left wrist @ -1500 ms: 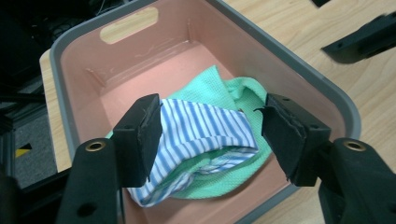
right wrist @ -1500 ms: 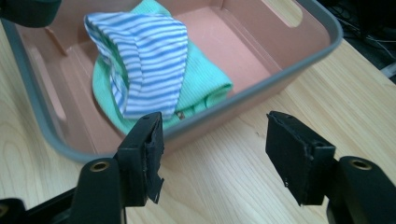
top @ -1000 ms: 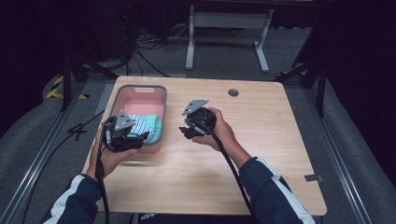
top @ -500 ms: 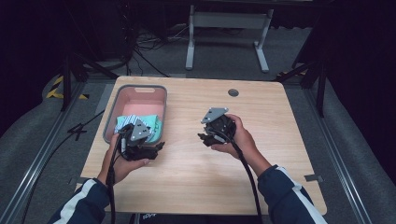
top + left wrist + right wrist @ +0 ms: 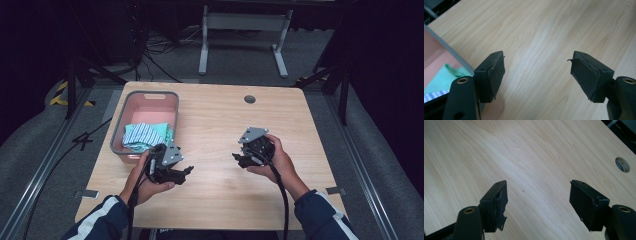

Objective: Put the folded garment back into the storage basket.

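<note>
A pink basket with a grey rim (image 5: pixel 152 93) stands at the table's left side, with a folded green-and-white striped cloth (image 5: pixel 144 135) lying in it. My left gripper (image 5: pixel 186 171) hovers over bare wood just in front of the basket's near right corner. Its jaws are open after widening a little, with nothing between them (image 5: pixel 536 72). In the left gripper view the basket (image 5: pixel 435 50) and the cloth (image 5: pixel 445 77) lie at the left edge. My right gripper (image 5: pixel 236 159) is held over the table's middle right, its jaws just opened wider and empty (image 5: pixel 537 200).
A round cable hole (image 5: pixel 249 99) sits near the table's far edge, and the right gripper view has that cable hole (image 5: pixel 622 164) at its upper right. Bare light wood (image 5: pixel 215 120) spreads between the two grippers. Dark floor, rails and a metal stand surround the table.
Both hands have drawn back toward the near edge. The left gripper came away from over the basket, and the right gripper moved to the right. The cloth stays in the basket.
</note>
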`<state>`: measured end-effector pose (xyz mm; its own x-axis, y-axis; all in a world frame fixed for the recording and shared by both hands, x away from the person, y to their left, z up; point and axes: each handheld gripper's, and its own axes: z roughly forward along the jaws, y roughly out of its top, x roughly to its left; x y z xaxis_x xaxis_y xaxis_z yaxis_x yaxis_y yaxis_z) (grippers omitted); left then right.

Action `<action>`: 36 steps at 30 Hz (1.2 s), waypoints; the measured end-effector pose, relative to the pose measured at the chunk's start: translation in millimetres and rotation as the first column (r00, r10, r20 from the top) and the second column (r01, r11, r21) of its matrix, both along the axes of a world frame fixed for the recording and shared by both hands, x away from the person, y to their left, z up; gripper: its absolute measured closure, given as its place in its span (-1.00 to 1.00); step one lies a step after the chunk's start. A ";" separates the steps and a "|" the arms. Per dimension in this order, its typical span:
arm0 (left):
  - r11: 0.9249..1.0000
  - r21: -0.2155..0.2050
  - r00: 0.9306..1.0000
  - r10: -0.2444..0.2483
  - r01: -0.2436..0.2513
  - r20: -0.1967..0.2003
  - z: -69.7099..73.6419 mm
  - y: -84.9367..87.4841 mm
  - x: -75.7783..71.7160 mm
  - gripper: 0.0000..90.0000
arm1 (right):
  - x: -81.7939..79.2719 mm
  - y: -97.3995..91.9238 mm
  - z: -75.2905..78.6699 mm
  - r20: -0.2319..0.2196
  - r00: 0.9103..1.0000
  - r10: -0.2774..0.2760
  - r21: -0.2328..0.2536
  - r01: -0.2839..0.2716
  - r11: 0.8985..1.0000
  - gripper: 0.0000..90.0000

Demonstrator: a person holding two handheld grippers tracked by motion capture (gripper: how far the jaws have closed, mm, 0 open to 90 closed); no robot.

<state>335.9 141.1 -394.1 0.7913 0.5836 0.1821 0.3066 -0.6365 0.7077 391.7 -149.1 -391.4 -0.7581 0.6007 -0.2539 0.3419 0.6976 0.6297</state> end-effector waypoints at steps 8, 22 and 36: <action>0.998 0.037 0.997 -0.056 0.058 -0.043 -26.4 -7.5 2.6 -0.43 | -14.6 -31.5 -18.4 -0.016 1.000 -0.001 0.045 0.002 0.999 -0.36; 0.992 0.067 0.990 -0.103 0.109 -0.097 -56.7 -13.2 -2.9 -0.53 | -37.8 -80.5 -57.3 -0.061 0.997 -0.056 0.057 0.060 0.997 -0.41; 0.993 -0.009 0.975 -0.120 0.121 -0.186 -81.5 0.9 -7.0 -0.58 | -60.9 -126.3 -86.9 -0.101 0.986 -0.135 0.171 0.151 0.974 -0.48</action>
<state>329.0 142.0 -475.6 0.8759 0.4817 0.0271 0.3533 -0.6786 0.6439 330.8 -275.4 -478.3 -0.6758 0.7338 -0.0699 0.4894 0.5175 0.7019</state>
